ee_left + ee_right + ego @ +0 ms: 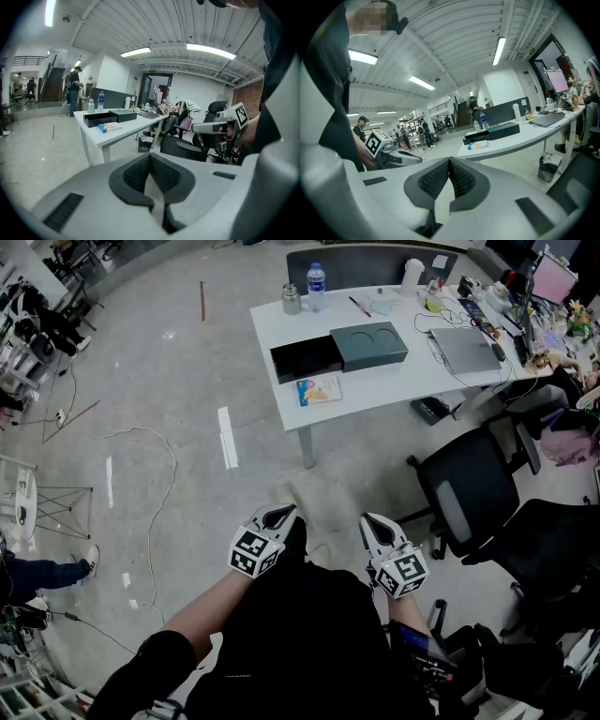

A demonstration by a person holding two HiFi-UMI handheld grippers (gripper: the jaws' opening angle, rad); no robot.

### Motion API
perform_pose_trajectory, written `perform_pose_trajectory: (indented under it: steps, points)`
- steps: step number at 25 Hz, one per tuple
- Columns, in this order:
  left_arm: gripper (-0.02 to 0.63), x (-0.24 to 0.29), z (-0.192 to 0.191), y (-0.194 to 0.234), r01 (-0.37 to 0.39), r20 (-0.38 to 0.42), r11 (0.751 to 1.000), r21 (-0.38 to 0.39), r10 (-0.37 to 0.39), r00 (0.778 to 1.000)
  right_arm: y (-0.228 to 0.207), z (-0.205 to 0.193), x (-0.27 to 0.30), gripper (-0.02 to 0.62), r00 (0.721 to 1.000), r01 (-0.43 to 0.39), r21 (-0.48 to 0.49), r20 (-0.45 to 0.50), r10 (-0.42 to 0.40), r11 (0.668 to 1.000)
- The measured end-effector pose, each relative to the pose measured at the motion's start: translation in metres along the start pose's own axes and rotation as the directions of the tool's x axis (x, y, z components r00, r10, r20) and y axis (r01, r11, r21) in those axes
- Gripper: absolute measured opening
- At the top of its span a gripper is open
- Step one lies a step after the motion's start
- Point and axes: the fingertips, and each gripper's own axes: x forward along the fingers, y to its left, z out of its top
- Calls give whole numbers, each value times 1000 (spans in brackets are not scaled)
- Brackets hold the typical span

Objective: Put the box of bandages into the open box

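Jaws on both are pressed together, nothing in them: left gripper (151, 158), right gripper (449, 161). The person holds them low near the waist, pointing forward, well apart from the table (384, 381). The box of bandages (319, 390) lies there just beside the open box (306, 359). Only the gripper views show the ceiling lights (136, 51).

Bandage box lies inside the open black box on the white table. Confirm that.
Wrong: the bandage box lies outside the open black box, on the white table just in front of it. The head view shows this.
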Motion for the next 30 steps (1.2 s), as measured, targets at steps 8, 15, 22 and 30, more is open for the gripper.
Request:
perform_pose_trajectory:
  steps: [8,15,22,30]
  points:
    - [8,-10,6,-2,-1,9,1000,13,1,1000,9,-2,-2,26,1000,-11,12,11,11,1000]
    - [8,-16,14,11,-21,17,1000,2,21,1000,6,6,7,26,1000,-5,29,29,4,1000]
    - [9,-22,13,34,-43,19,999,-25,44,999,3,10,26,26,1000,-10,31,15,9,999]
    - [9,-4,25,68,-7,15,1000,-25,7,1000,-3,22,60,26,1000,15,31,-3,-15,999]
